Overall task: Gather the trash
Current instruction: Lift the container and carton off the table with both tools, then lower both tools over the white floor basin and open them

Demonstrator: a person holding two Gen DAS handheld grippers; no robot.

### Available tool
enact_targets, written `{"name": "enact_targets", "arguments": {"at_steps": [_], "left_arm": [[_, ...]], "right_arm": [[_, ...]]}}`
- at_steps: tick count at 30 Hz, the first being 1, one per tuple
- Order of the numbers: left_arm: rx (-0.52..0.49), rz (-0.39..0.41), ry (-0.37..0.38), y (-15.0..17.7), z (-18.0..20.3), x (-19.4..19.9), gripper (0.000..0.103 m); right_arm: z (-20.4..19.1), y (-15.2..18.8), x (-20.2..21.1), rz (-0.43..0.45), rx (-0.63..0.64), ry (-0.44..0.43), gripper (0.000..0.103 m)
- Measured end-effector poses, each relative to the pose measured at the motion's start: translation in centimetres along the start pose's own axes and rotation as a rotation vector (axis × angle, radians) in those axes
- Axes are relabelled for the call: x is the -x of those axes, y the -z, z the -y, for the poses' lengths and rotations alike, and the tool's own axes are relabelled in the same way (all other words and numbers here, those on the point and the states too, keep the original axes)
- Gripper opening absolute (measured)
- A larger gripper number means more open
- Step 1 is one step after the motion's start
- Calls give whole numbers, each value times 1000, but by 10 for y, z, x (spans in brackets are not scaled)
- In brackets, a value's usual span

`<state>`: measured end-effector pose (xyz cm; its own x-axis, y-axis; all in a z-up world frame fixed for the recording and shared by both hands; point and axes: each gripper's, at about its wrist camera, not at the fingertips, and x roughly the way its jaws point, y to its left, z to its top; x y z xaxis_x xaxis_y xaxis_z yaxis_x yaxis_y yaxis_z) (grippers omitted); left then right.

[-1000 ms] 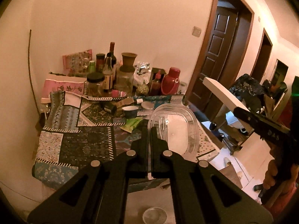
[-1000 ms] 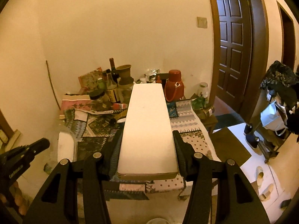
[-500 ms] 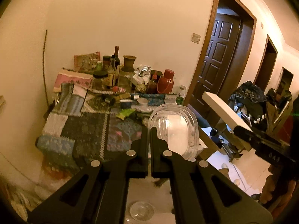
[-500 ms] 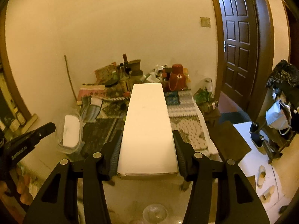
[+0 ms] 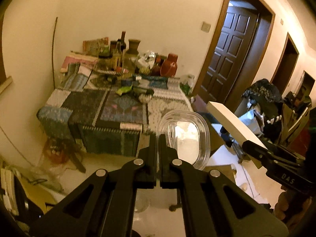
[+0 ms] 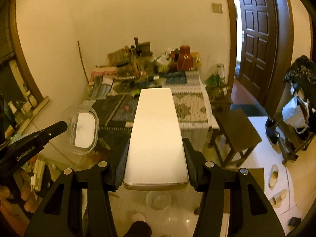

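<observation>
My left gripper (image 5: 158, 138) is shut on the rim of a clear plastic container (image 5: 185, 136) and holds it up in the air; the container also shows at the left of the right wrist view (image 6: 83, 130). My right gripper (image 6: 156, 146) is shut on a long flat white box (image 6: 156, 130) that sticks out forward between the fingers. In the left wrist view this box (image 5: 231, 124) and the right gripper (image 5: 254, 150) are at the right. Both grippers are well back from the cluttered table (image 5: 94, 106).
The table (image 6: 189, 110) has a patchwork cloth, with bottles, jars and a red jug (image 5: 169, 67) at the wall end. A small dark stool (image 6: 237, 130) stands right of it. A dark door (image 6: 256, 35) and a loaded rack (image 6: 300, 106) are at the right. A clear bowl (image 6: 158, 199) lies on the floor.
Both grippers have pulled back and away from the table with their loads still held. The table now looks smaller and farther, and more floor shows.
</observation>
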<state>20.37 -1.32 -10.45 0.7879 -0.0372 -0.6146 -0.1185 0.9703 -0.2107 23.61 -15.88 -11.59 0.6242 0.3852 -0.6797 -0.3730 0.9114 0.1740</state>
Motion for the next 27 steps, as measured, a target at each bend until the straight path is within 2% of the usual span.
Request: {"name": "enact_targets", "arguments": {"at_steps": [6, 11, 19, 27], "left_arm": [[16, -99, -41, 34, -11, -26, 0], [29, -189, -45, 63, -26, -60, 0], [21, -325, -47, 123, -58, -146, 0], [56, -472, -67, 220, -111, -256, 0]], "right_arm": [[5, 34, -18, -81, -8, -26, 48], [12, 73, -55, -186, -11, -21, 48], [22, 139, -128, -331, -68, 9, 48], [31, 221, -220, -451, -104, 33, 48]]}}
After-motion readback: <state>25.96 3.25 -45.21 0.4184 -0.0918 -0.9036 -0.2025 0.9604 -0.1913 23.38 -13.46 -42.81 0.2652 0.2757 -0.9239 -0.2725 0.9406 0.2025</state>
